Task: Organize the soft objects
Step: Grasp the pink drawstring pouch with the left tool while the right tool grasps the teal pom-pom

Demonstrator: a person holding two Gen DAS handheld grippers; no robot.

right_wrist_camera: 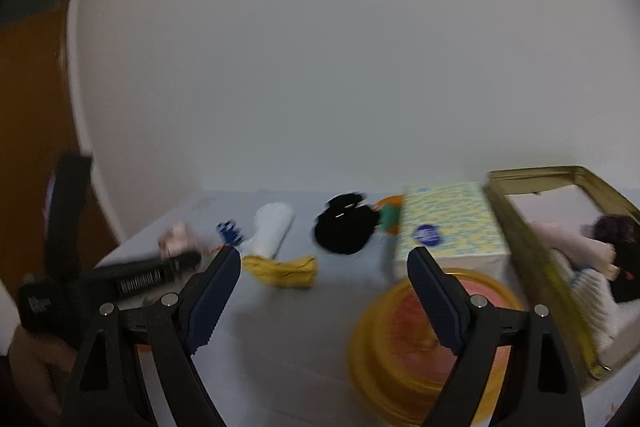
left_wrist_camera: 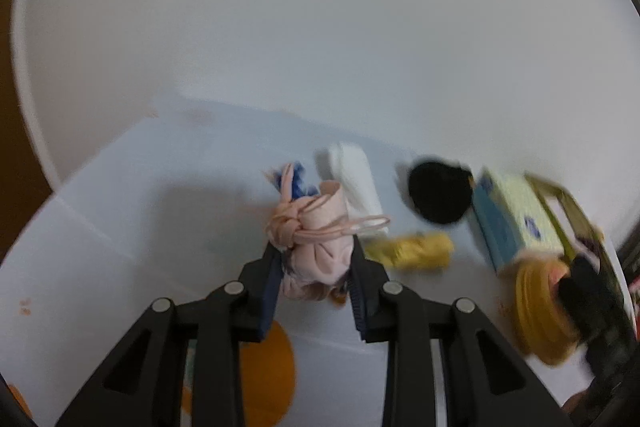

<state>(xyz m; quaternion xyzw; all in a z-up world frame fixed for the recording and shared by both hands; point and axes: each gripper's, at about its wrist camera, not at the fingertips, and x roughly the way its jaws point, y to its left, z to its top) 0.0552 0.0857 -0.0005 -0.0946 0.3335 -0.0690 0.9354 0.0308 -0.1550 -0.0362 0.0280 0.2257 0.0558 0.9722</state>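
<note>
My left gripper [left_wrist_camera: 314,259] is shut on a pink drawstring pouch [left_wrist_camera: 316,247] and holds it above the white table [left_wrist_camera: 120,227]. The pouch also shows blurred in the right wrist view [right_wrist_camera: 176,239], with the left gripper's body [right_wrist_camera: 120,279] beside it. My right gripper [right_wrist_camera: 324,267] is open and empty above the table. On the table lie a white roll [right_wrist_camera: 272,227], a yellow cloth [right_wrist_camera: 284,269], a black soft item [right_wrist_camera: 344,229] and a small blue item [right_wrist_camera: 230,231]. A gold-rimmed box [right_wrist_camera: 536,247] at the right holds several soft items.
A tissue box [right_wrist_camera: 448,227] stands next to the gold-rimmed box. A yellow bowl with a pink inside [right_wrist_camera: 420,339] sits under my right gripper. An orange patch [left_wrist_camera: 264,371] lies on the table below my left gripper. A white wall is behind.
</note>
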